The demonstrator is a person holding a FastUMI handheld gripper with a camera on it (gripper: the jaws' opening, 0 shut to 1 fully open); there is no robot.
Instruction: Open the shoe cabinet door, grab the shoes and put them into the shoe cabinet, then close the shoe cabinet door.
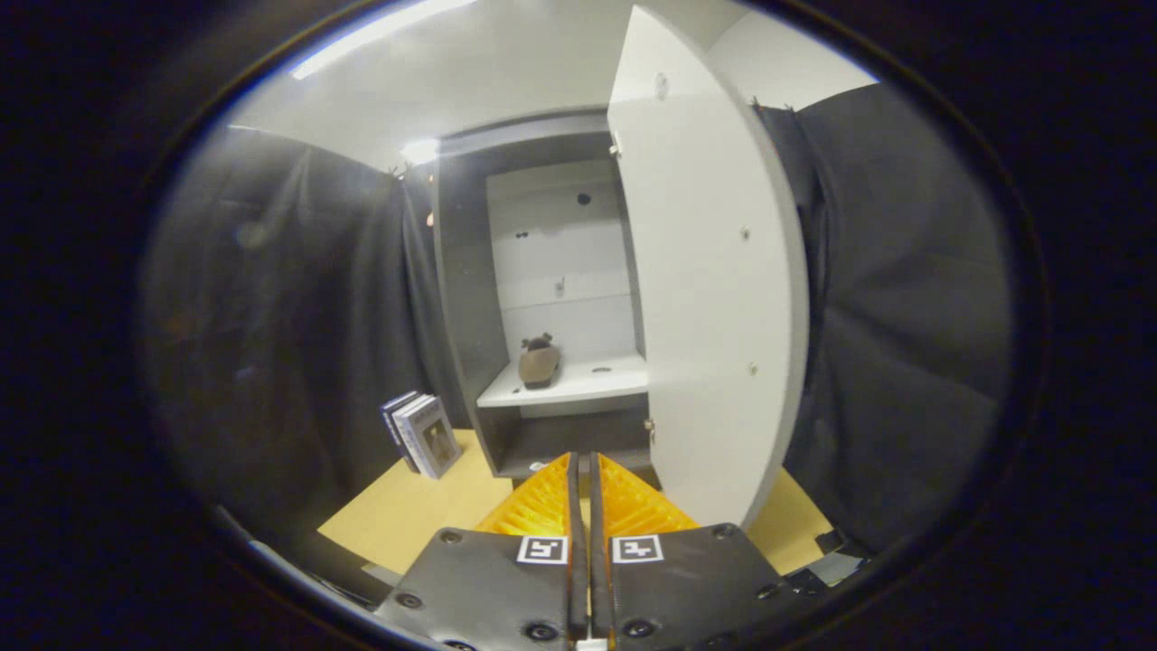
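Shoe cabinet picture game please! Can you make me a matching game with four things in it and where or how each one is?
Things:
1. shoe
2. cabinet door
3. books
4. gripper

Place or state:
A. swung wide open
B. standing on the yellow table beside the cabinet
C. lying on the white shelf inside the cabinet
D. fingers closed together, holding nothing

Pairs: 1-C, 2-A, 3-B, 4-D

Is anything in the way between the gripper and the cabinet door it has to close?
Nothing visible. The gripper, fingers shut on nothing, sits just short of the open door, whose lower edge lies just beside the fingertips. The shoe already rests on the shelf inside.
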